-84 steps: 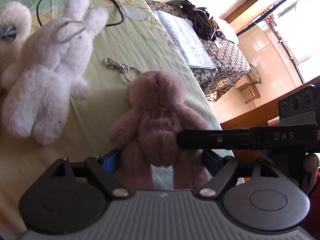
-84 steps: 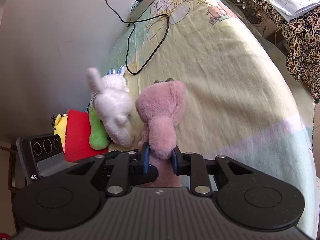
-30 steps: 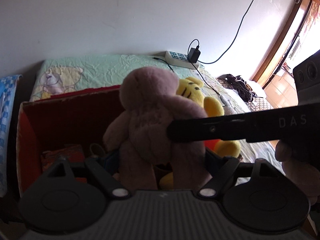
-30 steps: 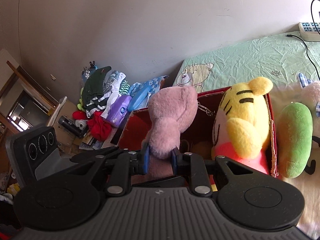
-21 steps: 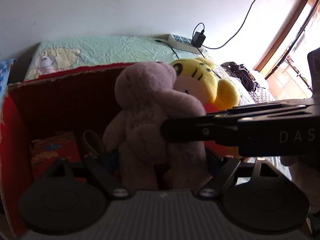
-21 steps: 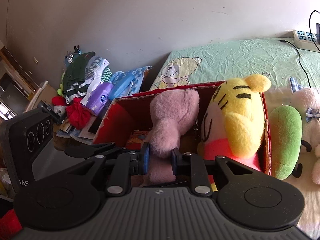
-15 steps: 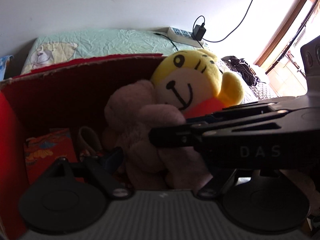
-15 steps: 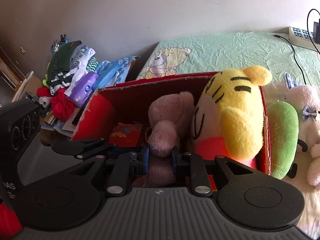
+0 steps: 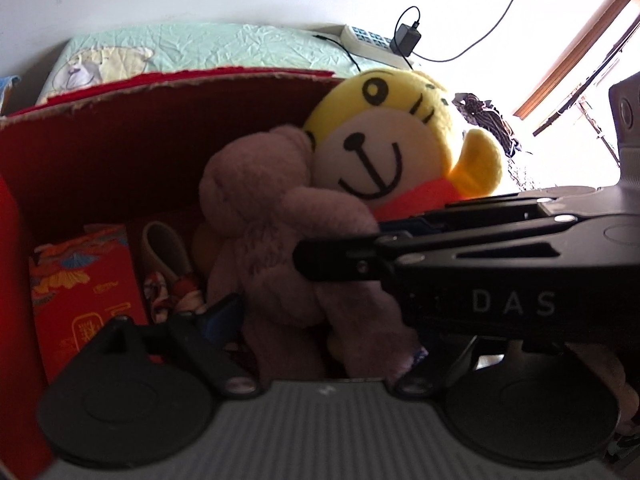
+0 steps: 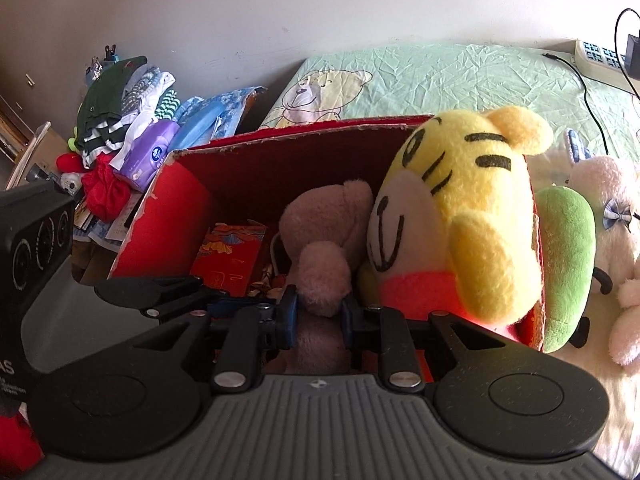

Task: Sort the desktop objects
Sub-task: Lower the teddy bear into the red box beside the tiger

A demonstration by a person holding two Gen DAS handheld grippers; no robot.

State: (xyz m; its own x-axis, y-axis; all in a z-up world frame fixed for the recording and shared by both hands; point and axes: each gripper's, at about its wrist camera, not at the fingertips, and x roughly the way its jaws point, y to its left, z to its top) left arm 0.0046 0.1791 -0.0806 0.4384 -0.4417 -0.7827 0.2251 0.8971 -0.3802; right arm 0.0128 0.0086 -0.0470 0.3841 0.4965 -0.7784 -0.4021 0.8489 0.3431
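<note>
In the right wrist view, the right tool [image 10: 318, 314] sits nearest, its two blue-padded fingers clamped on a limb of the pink plush bear [image 10: 328, 240]. The bear is inside the red cardboard box [image 10: 180, 204], leaning against the yellow tiger plush [image 10: 472, 216] to its right. The left tool [image 10: 208, 300] reaches in from the left, low beside the bear.

In the left wrist view, that left tool [image 9: 320, 332] has its fingers spread wide on either side of the bear's [image 9: 280, 240] legs, apart from the fur; only the left blue pad [image 9: 222, 312] is clear, the right one being hidden behind the crossing right tool [image 9: 440, 256].

Farther in, a red printed packet [image 10: 232, 256] lies on the box floor left of the bear. Right of the box stand a green plush [image 10: 568, 264] and then a white plush [image 10: 616, 220]. Beyond the box lies the bed [image 10: 440, 76] with its green bear-print sheet, and a power strip [image 10: 600, 56] at its far right. A pile of clothes [image 10: 124, 120] is at the far left.
</note>
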